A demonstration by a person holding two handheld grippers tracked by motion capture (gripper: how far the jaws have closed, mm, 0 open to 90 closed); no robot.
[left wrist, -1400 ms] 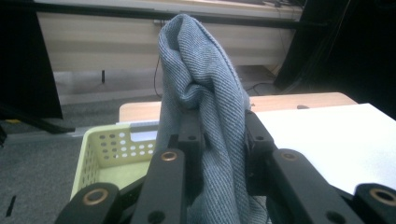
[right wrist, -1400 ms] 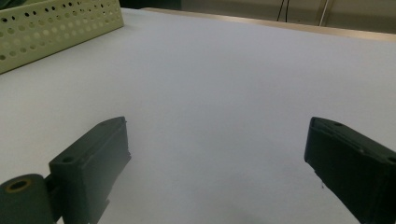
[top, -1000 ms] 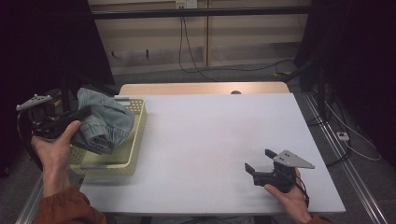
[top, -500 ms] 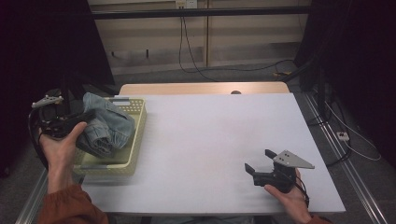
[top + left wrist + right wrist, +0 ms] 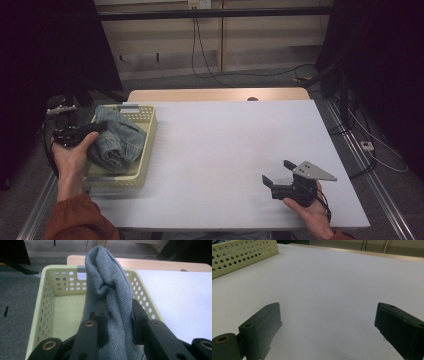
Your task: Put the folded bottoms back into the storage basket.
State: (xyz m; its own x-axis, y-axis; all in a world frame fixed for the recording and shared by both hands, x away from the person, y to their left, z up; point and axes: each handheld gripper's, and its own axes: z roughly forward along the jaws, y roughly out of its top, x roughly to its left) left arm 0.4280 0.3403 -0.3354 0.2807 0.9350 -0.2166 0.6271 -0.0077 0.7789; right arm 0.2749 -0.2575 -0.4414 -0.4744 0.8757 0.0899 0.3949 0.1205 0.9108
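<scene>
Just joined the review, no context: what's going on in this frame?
A person works at a white table with a handheld gripper in each hand. The left gripper is clamped on a bunched piece of blue denim cloth, holding it over a pale yellow perforated basket at the table's left edge. The right gripper rests near the table's front right, jaws open, nothing between them.

the denim cloth (image 5: 110, 302) covers the far right part of the basket (image 5: 47, 312) floor, and its lower end runs off the bottom edge. the cloth hides the inner faces of the left gripper (image 5: 117, 312). in the high view the hand (image 5: 72, 155) covers the basket's near left rim.
</scene>
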